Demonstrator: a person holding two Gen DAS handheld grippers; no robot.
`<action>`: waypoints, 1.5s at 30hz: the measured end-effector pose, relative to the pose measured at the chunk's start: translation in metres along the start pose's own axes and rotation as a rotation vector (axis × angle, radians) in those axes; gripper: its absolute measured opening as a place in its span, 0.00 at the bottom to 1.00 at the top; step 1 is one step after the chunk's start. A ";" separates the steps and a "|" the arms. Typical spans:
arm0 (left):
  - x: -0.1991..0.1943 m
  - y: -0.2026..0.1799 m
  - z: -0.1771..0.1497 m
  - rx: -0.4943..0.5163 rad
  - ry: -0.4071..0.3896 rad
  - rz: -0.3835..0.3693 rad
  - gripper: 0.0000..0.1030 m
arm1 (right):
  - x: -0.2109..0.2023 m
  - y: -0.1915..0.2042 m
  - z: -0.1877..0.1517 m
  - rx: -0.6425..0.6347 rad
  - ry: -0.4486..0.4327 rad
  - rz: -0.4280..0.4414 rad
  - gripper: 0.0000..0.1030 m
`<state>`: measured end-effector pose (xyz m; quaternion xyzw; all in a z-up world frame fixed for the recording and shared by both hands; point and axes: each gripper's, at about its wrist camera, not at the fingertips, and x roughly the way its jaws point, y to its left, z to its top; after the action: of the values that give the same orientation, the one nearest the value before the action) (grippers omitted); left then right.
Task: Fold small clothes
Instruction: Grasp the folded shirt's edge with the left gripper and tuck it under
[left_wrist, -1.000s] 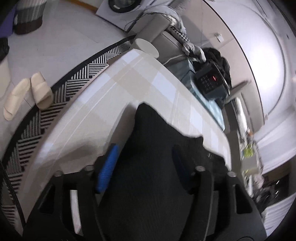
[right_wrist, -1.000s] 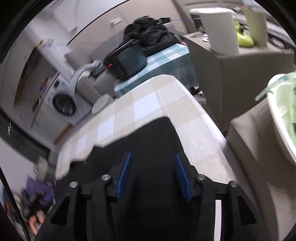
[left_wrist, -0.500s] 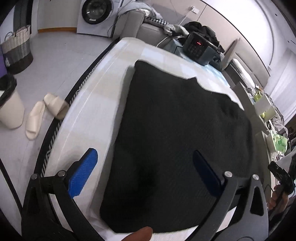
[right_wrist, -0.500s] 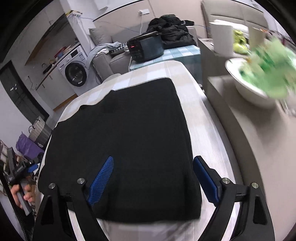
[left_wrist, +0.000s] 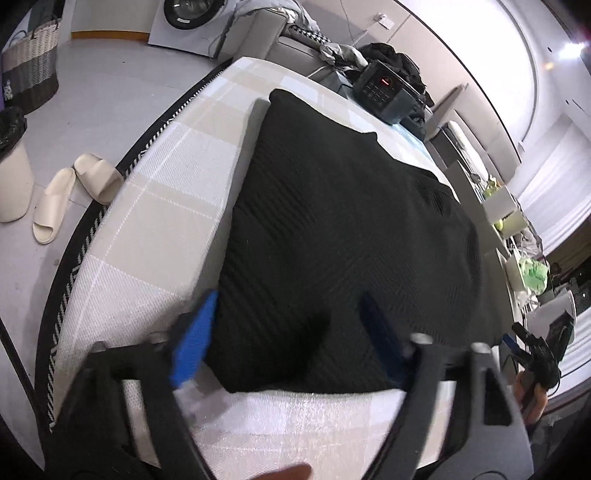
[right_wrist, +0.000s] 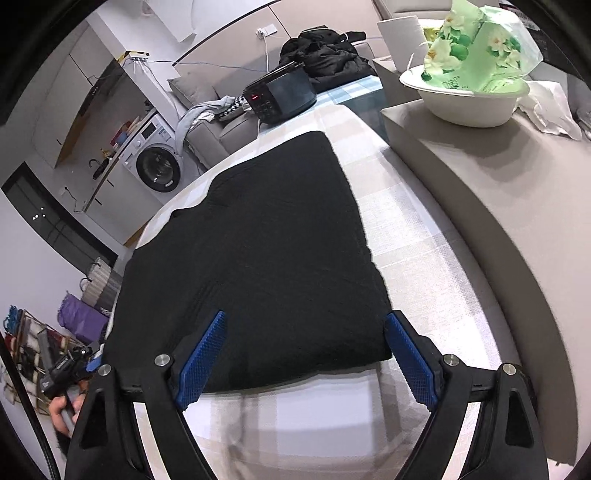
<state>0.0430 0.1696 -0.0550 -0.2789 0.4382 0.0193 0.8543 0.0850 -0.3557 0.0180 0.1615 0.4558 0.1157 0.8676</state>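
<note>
A black knit garment (left_wrist: 343, 229) lies folded flat on the beige-and-white checked table (left_wrist: 177, 177). My left gripper (left_wrist: 288, 343) hangs over the garment's near left corner. Its jaws are closing with that corner between them, and the blurred blue pads (left_wrist: 195, 339) do not press on the cloth. In the right wrist view the same garment (right_wrist: 258, 251) fills the table top (right_wrist: 406, 236). My right gripper (right_wrist: 306, 358) stands open wide over the near right corner, one pad outside the garment's edge.
A black appliance with a red display (right_wrist: 280, 96) sits beyond the table's far end. A grey counter (right_wrist: 498, 192) on the right carries a white bowl (right_wrist: 469, 103) holding a green packet. Slippers (left_wrist: 70, 188) and a basket (left_wrist: 33, 62) lie on the floor at left.
A second ago both grippers held black cloth raised close to the cameras. It now lies flat; both grippers opened and drew back to its near edge, and the left jaws have narrowed again.
</note>
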 end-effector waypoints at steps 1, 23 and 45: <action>0.000 0.001 -0.001 0.001 0.003 -0.007 0.53 | 0.001 0.000 0.000 -0.005 0.004 0.002 0.86; 0.003 0.001 0.014 0.029 -0.067 -0.012 0.12 | 0.010 0.010 -0.008 -0.082 0.023 -0.076 0.86; 0.017 0.014 0.013 -0.025 -0.048 0.005 0.13 | 0.033 0.010 0.010 -0.104 0.015 -0.073 0.53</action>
<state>0.0592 0.1840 -0.0682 -0.2878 0.4181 0.0334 0.8610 0.1116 -0.3369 0.0021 0.0985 0.4613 0.1086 0.8751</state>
